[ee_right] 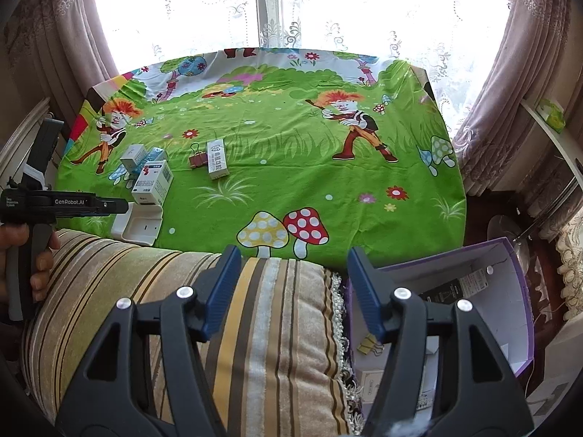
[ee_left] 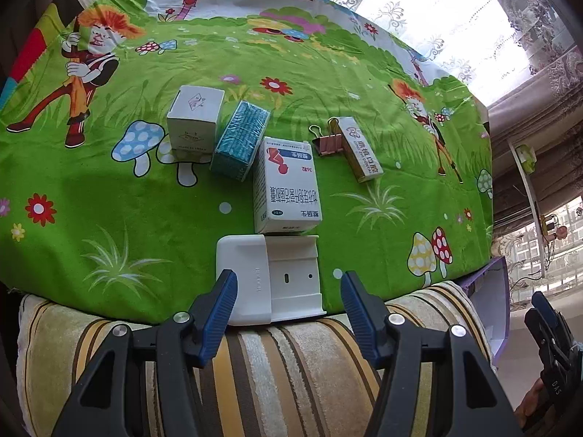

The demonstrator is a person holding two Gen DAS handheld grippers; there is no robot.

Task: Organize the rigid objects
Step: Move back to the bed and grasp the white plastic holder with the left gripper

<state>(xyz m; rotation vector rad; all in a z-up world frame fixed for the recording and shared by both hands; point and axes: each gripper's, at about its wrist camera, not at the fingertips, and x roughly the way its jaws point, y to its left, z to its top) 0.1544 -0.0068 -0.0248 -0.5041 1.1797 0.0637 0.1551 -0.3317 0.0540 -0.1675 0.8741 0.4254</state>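
Note:
On the green cartoon cloth [ee_left: 109, 189] lie a white plastic holder [ee_left: 269, 280], a white medicine box [ee_left: 286, 185], a teal packet [ee_left: 240, 140], a small white cube box [ee_left: 195, 122], a rose-gold binder clip [ee_left: 328, 140] and a narrow gold-and-white box [ee_left: 359, 149]. My left gripper [ee_left: 288, 291] is open, its fingertips on either side of the white holder's near end. My right gripper [ee_right: 293, 269] is open and empty over the striped cushion [ee_right: 255, 313]. The same objects show at the left of the right wrist view, such as the medicine box [ee_right: 153, 184].
A purple-rimmed cardboard box [ee_right: 473, 284] holding a yellow clip and papers sits to the right of the cushion, below the table edge. Curtains and a bright window are behind the table. A shelf stands at the right.

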